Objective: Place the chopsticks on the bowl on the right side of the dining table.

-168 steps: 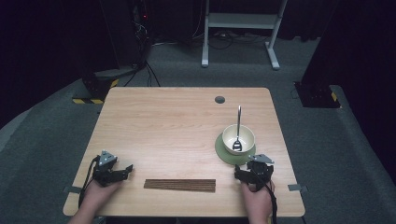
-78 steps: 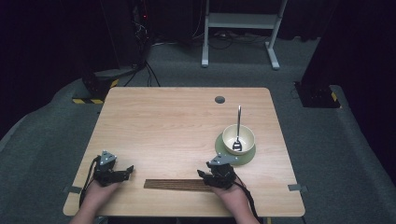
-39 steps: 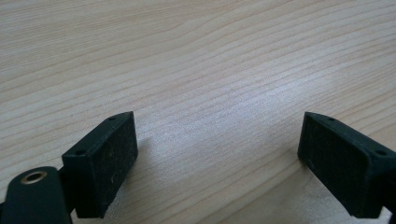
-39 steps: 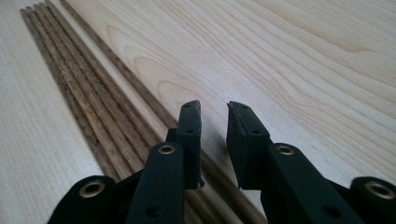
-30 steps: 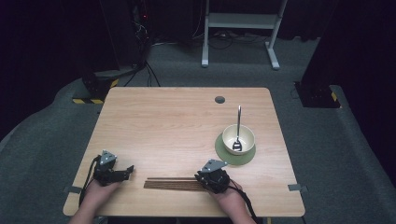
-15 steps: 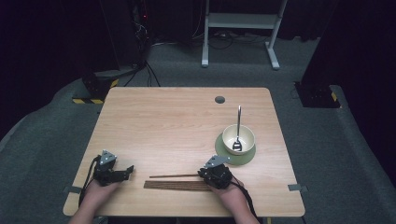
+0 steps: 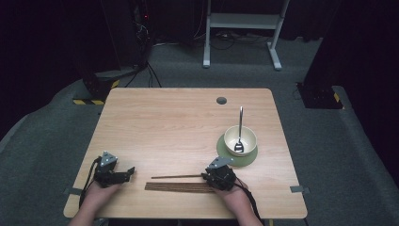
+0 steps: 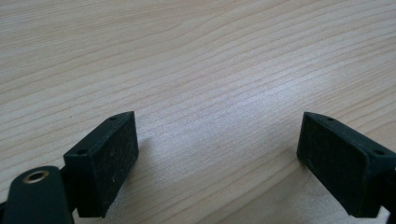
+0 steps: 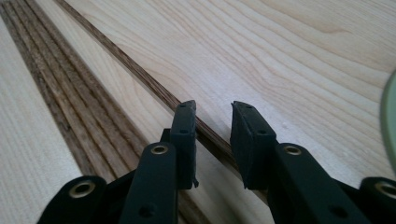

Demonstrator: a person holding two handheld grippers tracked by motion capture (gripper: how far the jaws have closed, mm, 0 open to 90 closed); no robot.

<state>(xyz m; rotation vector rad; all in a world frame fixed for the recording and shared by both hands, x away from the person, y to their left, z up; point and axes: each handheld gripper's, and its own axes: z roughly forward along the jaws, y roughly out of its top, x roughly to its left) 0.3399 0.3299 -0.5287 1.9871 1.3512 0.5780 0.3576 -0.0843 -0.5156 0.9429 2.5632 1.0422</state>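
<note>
A row of several dark wooden chopsticks point(image 7: 179, 187) lies near the table's front edge. One single chopstick point(image 7: 176, 177) lies just behind the row, apart from it. My right gripper point(image 7: 206, 178) is at the right end of that single chopstick. In the right gripper view the chopstick point(image 9: 116, 56) runs on the wood between the jaws of the right gripper point(image 9: 213, 109), with a gap to each pad. These jaws have just been opening. The row point(image 9: 51, 79) lies to the left. My left gripper point(image 7: 131, 170) rests at the front left, and it point(image 8: 219, 158) stands wide open over bare wood.
A cream bowl point(image 7: 240, 140) with a metal spoon point(image 7: 240, 123) in it stands on a green saucer point(image 7: 225, 153) just behind my right hand. The saucer's edge point(image 9: 390, 116) shows at the right. The wooden table point(image 7: 179, 122) has a cable hole point(image 7: 221, 100) at the back.
The right hand came left from beside the bowl to the chopsticks. One chopstick has come away from the row and lies behind it. The left gripper has stayed put.
</note>
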